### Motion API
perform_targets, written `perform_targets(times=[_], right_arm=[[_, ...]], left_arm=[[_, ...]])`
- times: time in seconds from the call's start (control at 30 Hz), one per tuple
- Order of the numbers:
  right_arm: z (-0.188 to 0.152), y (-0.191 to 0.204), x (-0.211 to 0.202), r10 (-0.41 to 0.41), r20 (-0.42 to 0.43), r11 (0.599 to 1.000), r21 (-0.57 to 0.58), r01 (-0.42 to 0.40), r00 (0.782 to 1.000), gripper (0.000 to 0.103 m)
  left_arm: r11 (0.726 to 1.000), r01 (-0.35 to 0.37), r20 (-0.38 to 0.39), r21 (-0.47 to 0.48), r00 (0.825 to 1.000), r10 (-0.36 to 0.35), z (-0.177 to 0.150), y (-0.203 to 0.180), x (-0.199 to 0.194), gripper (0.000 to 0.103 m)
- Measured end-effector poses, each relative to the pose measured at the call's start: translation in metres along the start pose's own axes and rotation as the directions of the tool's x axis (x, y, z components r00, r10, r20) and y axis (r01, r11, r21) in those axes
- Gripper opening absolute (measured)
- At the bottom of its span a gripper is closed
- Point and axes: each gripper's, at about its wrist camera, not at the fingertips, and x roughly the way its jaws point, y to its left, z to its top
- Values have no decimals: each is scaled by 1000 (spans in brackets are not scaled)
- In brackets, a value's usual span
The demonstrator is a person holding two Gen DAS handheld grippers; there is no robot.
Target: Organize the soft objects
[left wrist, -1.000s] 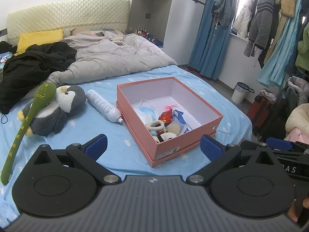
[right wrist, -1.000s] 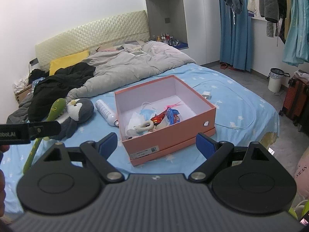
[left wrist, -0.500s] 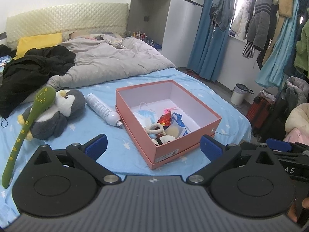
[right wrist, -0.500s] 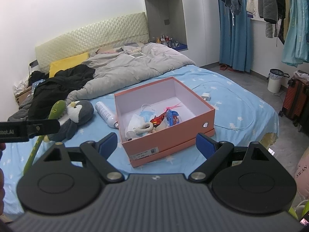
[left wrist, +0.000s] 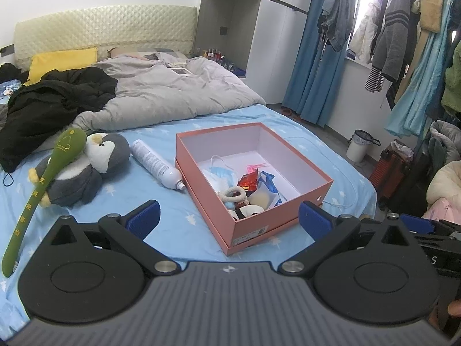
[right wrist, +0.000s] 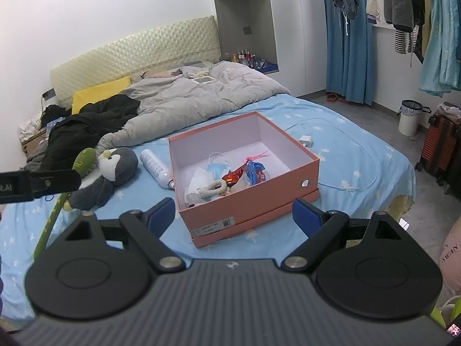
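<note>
A grey and white penguin plush (left wrist: 86, 170) lies on the blue bedsheet, left of an open pink box (left wrist: 253, 219). A long green plush stick (left wrist: 43, 193) rests across the penguin. Between penguin and box lies a white spray bottle (left wrist: 155, 163). The box holds a face mask, snack packets and other small items. My left gripper (left wrist: 229, 216) hovers open and holds nothing, near the bed's front edge. My right gripper (right wrist: 233, 212) is also open with nothing between its fingers, facing the box (right wrist: 245, 204). In the right wrist view the penguin (right wrist: 112, 170) sits at the left, partly behind the left gripper's body (right wrist: 43, 183).
A grey duvet (left wrist: 173, 95), black clothes (left wrist: 52, 101) and a yellow pillow (left wrist: 60, 60) cover the bed's far half. A white charger and cable (right wrist: 305, 141) lie right of the box. A bin (right wrist: 409, 115), a red suitcase (right wrist: 438, 147) and hanging clothes stand on the right.
</note>
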Motion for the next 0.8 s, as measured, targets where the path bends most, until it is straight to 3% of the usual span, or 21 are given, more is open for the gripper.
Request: perform_targets(times=[0.8], right_arm=[[4,-4,-4,3,19,1000,4,-3,1000,90]], left_arm=[[1000,12,4,11,1000,-12,2,-9,-2,103]])
